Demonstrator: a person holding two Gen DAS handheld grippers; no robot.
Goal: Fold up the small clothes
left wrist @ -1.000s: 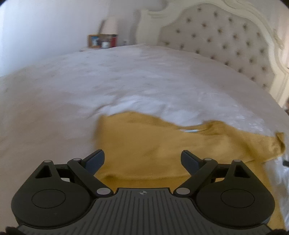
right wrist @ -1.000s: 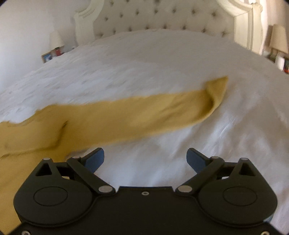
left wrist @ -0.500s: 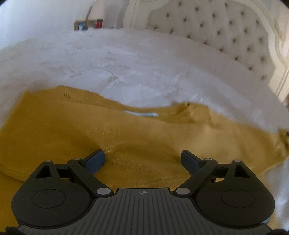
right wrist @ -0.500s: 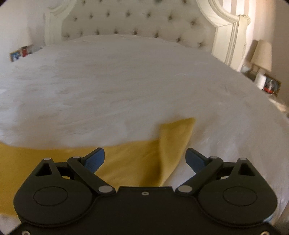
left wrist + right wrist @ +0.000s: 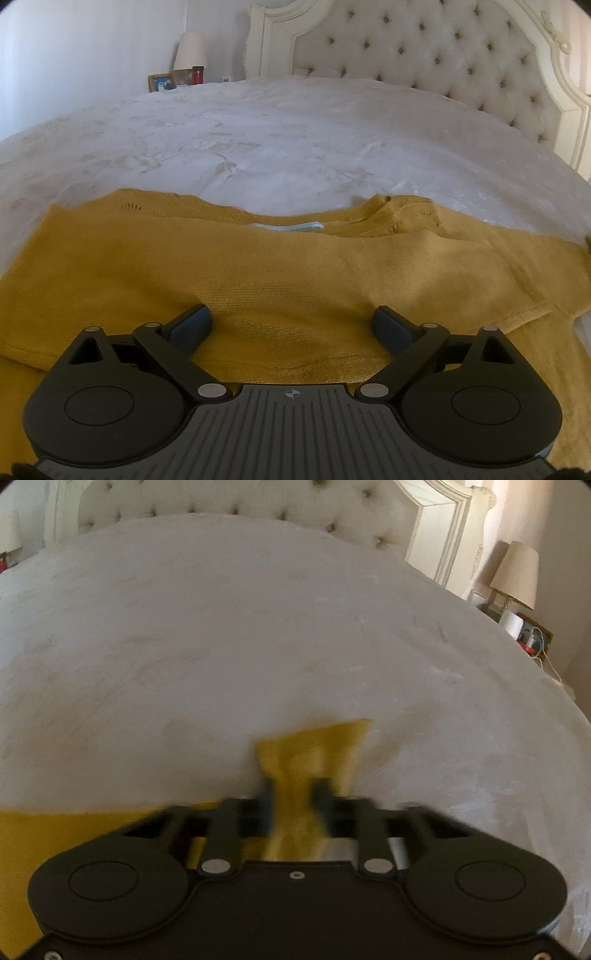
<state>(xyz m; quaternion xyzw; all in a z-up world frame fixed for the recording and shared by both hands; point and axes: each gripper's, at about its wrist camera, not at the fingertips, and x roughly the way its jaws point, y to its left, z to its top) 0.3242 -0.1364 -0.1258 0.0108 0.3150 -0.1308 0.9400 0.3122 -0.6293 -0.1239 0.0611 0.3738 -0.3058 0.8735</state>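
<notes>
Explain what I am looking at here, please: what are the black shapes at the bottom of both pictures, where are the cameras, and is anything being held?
There is no robot arm. A person holds a two-finger claw in each hand, and a wide-angle camera on each claw looks forward along its fingers. The black shapes are the claws' own bodies.

The left view shows the left claw with its jaws wide apart, low over a mustard-yellow knitted sweater spread on a white bedspread. It holds nothing. Behind stands a tufted headboard.

The right view, which is blurred, shows the right claw. Its jaws have just been closing and now pinch a narrow end of the same sweater, probably a sleeve. A lamp stands beside the bed.
</notes>
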